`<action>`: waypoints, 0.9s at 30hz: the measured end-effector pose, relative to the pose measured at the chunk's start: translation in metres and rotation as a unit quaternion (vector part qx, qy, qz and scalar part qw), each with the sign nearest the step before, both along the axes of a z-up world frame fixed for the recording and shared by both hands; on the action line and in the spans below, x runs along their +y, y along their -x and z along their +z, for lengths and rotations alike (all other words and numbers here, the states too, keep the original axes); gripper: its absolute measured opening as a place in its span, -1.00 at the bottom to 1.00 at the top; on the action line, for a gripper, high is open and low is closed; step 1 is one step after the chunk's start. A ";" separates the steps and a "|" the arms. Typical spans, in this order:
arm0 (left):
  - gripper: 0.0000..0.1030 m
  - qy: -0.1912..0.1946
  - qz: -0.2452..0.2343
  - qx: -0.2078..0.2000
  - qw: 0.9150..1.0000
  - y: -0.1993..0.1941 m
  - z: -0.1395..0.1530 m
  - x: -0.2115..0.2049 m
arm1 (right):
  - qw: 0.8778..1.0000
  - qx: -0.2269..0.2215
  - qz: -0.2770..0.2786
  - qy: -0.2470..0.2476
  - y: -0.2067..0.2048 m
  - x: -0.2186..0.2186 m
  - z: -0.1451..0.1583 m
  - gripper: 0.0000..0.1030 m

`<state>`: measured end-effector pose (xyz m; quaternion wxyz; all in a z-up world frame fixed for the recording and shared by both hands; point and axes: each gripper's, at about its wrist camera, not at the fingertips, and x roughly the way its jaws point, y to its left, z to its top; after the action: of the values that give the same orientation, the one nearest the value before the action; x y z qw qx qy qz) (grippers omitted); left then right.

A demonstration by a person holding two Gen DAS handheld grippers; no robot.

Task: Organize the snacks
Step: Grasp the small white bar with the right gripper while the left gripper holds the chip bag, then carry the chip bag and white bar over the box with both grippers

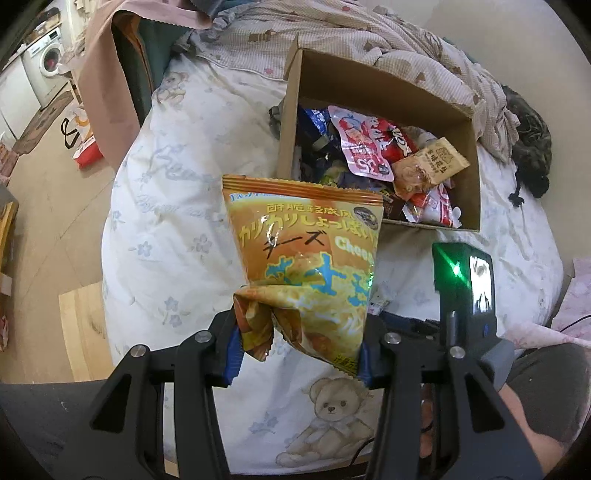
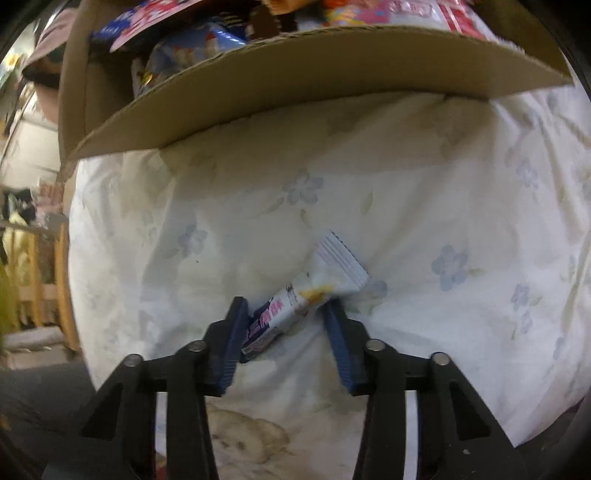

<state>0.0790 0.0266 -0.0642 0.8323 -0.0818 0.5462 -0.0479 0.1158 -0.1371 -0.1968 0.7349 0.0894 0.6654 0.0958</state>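
Observation:
My left gripper [image 1: 299,350] is shut on an orange cheese snack bag [image 1: 306,258] and holds it upright above the bed, just in front of the cardboard box [image 1: 384,88]. The box holds several snack packets. In the right wrist view my right gripper [image 2: 284,317] is low over the bedsheet, its jaws closing around a small white snack packet [image 2: 306,295] that lies on the sheet between the blue pads [image 2: 229,347]. The box's near wall [image 2: 295,85] is close ahead. The right gripper's body [image 1: 465,291] with a green light shows in the left wrist view.
The bed has a white floral sheet [image 1: 173,206] with a teddy bear print [image 1: 332,417]. A rumpled beige blanket [image 1: 369,33] lies behind the box. A dark cloth [image 1: 528,147] lies at the right. The floor, a wooden board [image 1: 79,332] and a washing machine [image 1: 48,59] are to the left.

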 end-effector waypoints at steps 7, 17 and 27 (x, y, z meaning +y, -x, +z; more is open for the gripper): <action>-0.15 0.004 0.012 0.010 1.000 0.000 -0.005 0.006 | 0.999 -0.023 0.030 0.023 0.009 -0.007 0.006 -0.60; -0.15 -0.005 0.020 0.014 1.000 -0.001 -0.011 0.004 | 0.999 -0.046 0.014 -0.022 0.018 -0.025 0.028 -0.67; -0.14 -0.028 0.029 0.011 0.999 -0.002 -0.017 0.004 | 0.993 -0.079 -0.017 -0.085 0.028 -0.049 0.061 -0.67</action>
<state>0.0814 0.0310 -0.0815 0.8290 -0.0750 0.5542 -0.0080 0.0875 -0.1859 -0.1354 0.7766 0.1550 0.5930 0.1458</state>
